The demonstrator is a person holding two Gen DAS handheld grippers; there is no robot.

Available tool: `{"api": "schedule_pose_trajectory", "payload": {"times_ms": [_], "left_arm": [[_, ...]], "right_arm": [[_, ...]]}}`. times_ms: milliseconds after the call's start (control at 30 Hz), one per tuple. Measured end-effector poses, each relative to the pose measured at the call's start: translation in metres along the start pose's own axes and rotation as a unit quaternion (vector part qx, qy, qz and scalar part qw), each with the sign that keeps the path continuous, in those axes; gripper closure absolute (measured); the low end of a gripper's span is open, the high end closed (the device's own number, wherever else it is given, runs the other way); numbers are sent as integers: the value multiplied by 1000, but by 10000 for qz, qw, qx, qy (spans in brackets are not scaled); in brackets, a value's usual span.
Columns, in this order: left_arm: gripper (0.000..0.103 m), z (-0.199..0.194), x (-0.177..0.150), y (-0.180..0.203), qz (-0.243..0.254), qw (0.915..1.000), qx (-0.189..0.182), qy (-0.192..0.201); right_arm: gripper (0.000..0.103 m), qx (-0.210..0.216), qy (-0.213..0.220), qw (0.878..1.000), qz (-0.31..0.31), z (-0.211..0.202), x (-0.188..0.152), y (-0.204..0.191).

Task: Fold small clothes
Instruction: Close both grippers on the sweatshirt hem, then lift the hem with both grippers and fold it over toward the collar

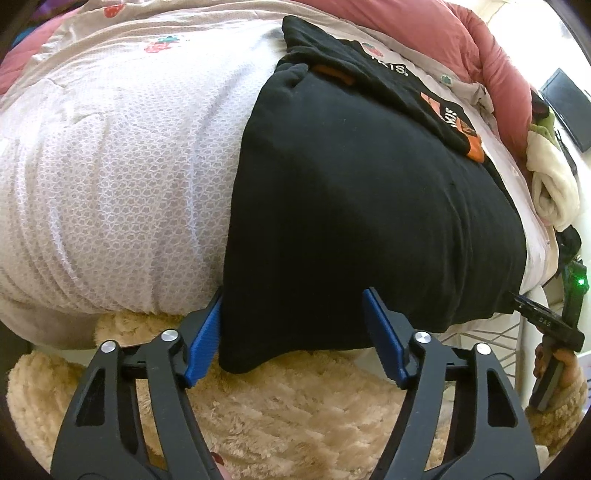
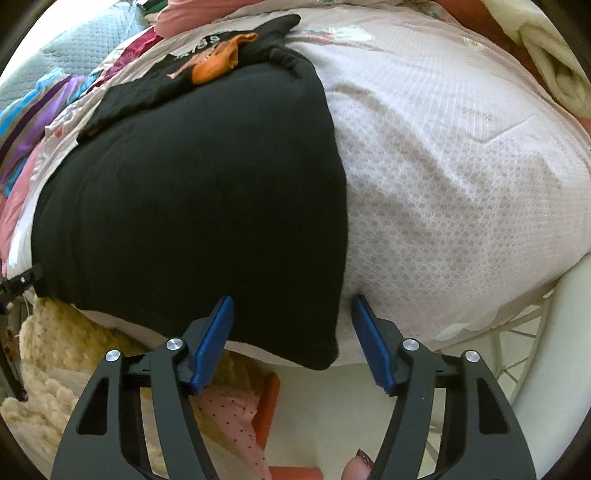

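Note:
A black garment (image 1: 369, 203) (image 2: 203, 203) lies flat on the white patterned bed cover (image 1: 110, 184) (image 2: 461, 184), and its near edge hangs over the bed's edge. My left gripper (image 1: 295, 325) is open around the garment's near left corner; the left pad touches the cloth's side edge and the right pad lies over the cloth. My right gripper (image 2: 291, 332) is open around the near right corner, its right pad apart from the cloth. A second black garment with an orange print (image 1: 424, 99) (image 2: 159, 81) lies at the far end, partly on the first.
A fluffy beige fabric (image 1: 295, 406) lies below the bed edge. A rolled white cloth (image 1: 550, 184) and a pink quilt (image 1: 461, 33) border the bed. Colourful clothes (image 2: 44, 110) are piled at the far left. A white wire frame (image 2: 517, 350) stands at the right.

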State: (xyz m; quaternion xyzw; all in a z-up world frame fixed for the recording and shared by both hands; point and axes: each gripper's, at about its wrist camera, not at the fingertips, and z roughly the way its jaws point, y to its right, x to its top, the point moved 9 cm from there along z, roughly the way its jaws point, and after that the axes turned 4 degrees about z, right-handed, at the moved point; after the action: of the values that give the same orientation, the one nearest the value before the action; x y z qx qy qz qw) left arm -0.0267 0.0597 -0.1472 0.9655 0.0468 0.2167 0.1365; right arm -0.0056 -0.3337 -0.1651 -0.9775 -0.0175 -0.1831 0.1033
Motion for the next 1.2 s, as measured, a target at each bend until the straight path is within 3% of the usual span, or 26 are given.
{"api": "schedule_pose_trajectory", "payload": {"times_ms": [67,200,267,400,467,567,867,1200], "left_arm": [[43,-1,-1,-2,-73,10000,-65,1],[51,-4,-3,-7,-134,9999,-70,-4],[60,-5,-5,-9,-139,9999,-50,-10],[74,-6,-9,-17,-328,9994,-75,-20],[88,-7,-10,-20,-351,9994,-65,-40],[97,-11,-9,-20,-416,9991,-102,1],[100,-61,21,-11,-510,9950,-458,724],[100,-93,72,-9,-537,9882,-620,1292]], "right_arm": [[49,88,-54,9999,-2,3,-3,1],[88,381,-119,9990,-182,0,-8,-9],[93,419,-99,9985,-352,-8,-8,-14],[94,725,62,9966,-387,-27,-1,-21],[94,906,194,9952,-314,-36,5,-24],[95,1157,393,9923,-211,-49,16,-30],[95,1587,872,9834,-61,-78,42,-48],[95,2096,1538,9636,622,-112,77,-30]]}}
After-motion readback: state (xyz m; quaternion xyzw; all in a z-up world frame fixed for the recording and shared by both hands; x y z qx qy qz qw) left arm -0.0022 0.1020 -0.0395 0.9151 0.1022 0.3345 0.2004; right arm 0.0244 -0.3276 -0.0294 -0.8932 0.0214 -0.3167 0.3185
